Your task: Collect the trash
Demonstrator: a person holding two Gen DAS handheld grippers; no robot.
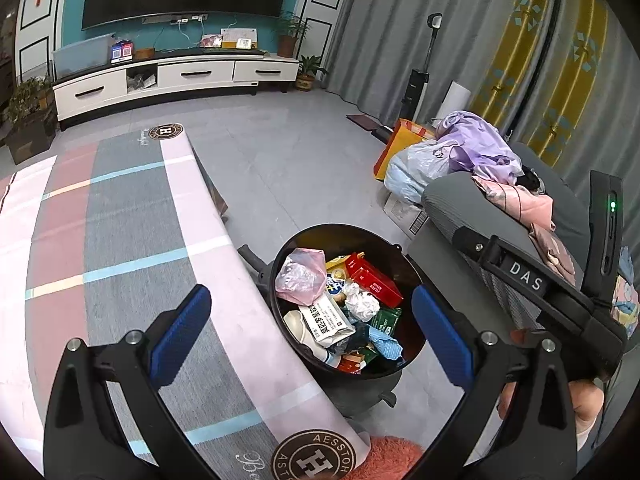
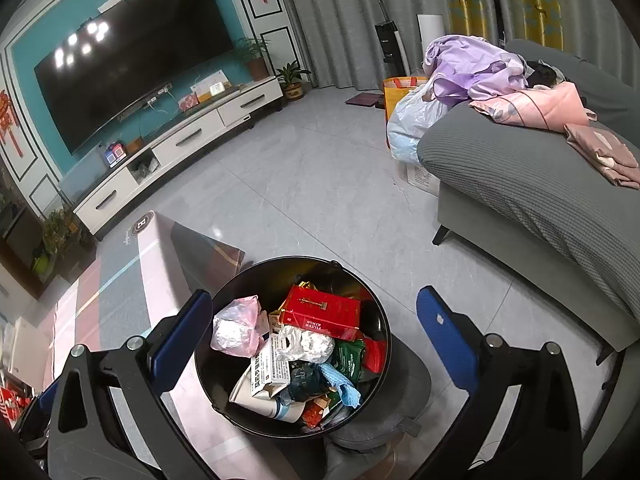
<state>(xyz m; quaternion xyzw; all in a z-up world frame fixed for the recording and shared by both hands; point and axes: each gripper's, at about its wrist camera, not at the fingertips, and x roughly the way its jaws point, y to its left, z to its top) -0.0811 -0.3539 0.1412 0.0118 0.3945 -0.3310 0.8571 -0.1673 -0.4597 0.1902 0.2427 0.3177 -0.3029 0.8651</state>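
A round black trash bin [image 1: 340, 236] stands on the floor beside the low table. It holds a pink plastic bag [image 1: 300, 276], a red carton [image 1: 374, 280], crumpled white paper [image 1: 362, 304], a white printed box [image 1: 326, 320] and a blue cloth [image 1: 386, 342]. My left gripper [image 1: 311, 300] is open above the bin, nothing between its blue pads. In the right wrist view the bin [image 2: 280, 276] lies directly below my right gripper [image 2: 316, 300], also open and empty. There the red carton [image 2: 324, 312] tops the pile. A hand holds the right gripper's black handle [image 1: 528, 280].
The low table with a striped mat [image 1: 132, 240] runs along the bin's left side. A grey sofa [image 2: 520, 184] with piled clothes [image 2: 480, 68] is on the right, with bags [image 2: 412, 120] at its far end. A TV stand [image 2: 192, 140] lines the far wall across bare tiled floor.
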